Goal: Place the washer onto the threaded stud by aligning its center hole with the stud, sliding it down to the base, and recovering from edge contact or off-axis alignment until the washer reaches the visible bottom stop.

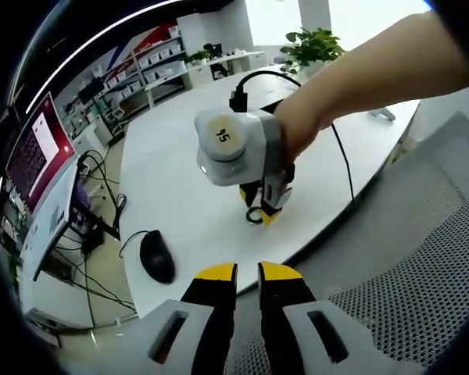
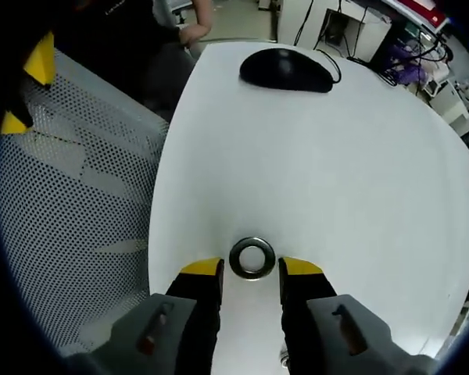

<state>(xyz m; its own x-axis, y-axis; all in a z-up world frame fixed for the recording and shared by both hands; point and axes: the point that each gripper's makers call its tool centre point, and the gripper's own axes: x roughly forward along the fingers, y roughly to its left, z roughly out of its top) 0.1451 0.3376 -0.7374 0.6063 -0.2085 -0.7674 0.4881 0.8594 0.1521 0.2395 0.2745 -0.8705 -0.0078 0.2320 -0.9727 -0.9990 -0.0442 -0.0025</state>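
A dark metal washer (image 2: 252, 258) lies flat on the white table (image 2: 336, 172), close to its near edge. My right gripper (image 2: 252, 268) stands open over it, one yellow-tipped jaw close on each side of the ring. In the left gripper view the right gripper (image 1: 261, 212) points down at the table in a person's hand, with the washer (image 1: 253, 218) at its tips. My left gripper (image 1: 248, 272) hovers off the table's edge, jaws nearly together with nothing between them. Its yellow tips (image 2: 30, 82) also appear at the far left of the right gripper view.
A black mouse (image 1: 157, 256) (image 2: 285, 69) with its cable lies on the table beyond the washer. A grey mesh chair (image 2: 78, 203) (image 1: 410, 289) sits beside the table's edge. A monitor (image 1: 35, 152), shelves and a plant (image 1: 313, 47) stand farther off.
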